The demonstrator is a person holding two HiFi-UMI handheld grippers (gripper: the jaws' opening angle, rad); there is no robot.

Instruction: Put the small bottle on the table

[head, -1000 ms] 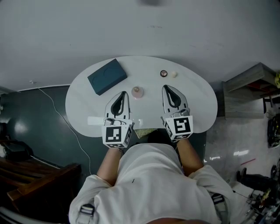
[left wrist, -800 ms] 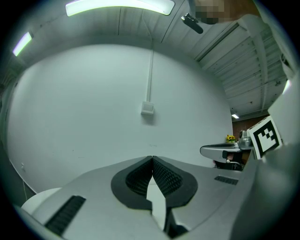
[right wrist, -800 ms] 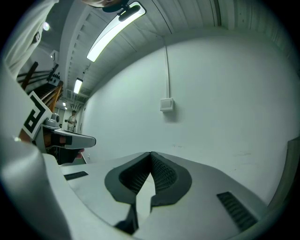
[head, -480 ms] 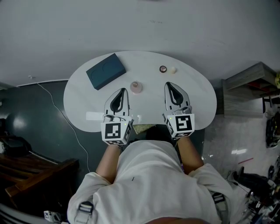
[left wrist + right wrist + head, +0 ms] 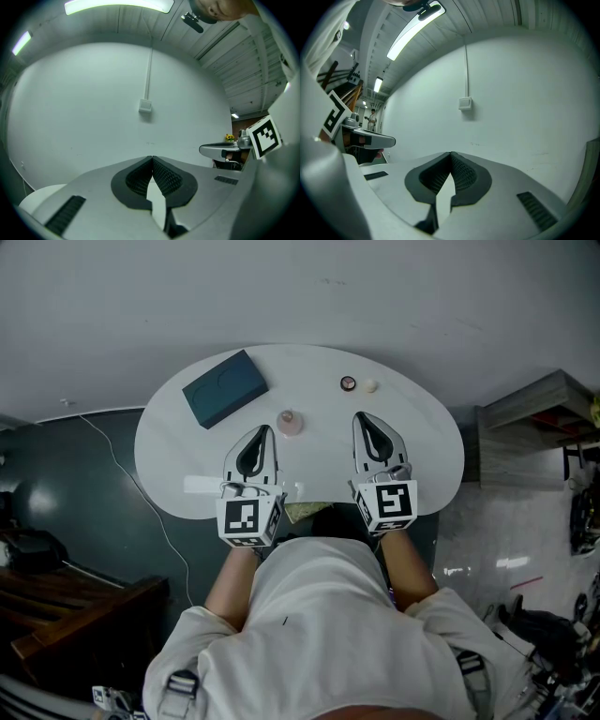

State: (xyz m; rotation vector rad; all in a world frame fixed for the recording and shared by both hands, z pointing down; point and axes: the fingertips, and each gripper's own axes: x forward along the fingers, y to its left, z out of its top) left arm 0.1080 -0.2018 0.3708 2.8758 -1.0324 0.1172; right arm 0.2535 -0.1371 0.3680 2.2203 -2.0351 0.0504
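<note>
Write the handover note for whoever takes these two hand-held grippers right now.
Left hand-held gripper: jaws shut, nothing between them, low over the near side of the table.
Right hand-held gripper: jaws shut, empty, beside it.
Small bottle: sits on the table between the two gripper tips, touched by neither.
Also there: blue box at far left, two small round items at the far edge.
Done: the bottle appears placed.
Left: nothing evident.

Small pinkish bottle (image 5: pixel 290 422) upright near the middle of the white table (image 5: pixel 433 454)
</note>
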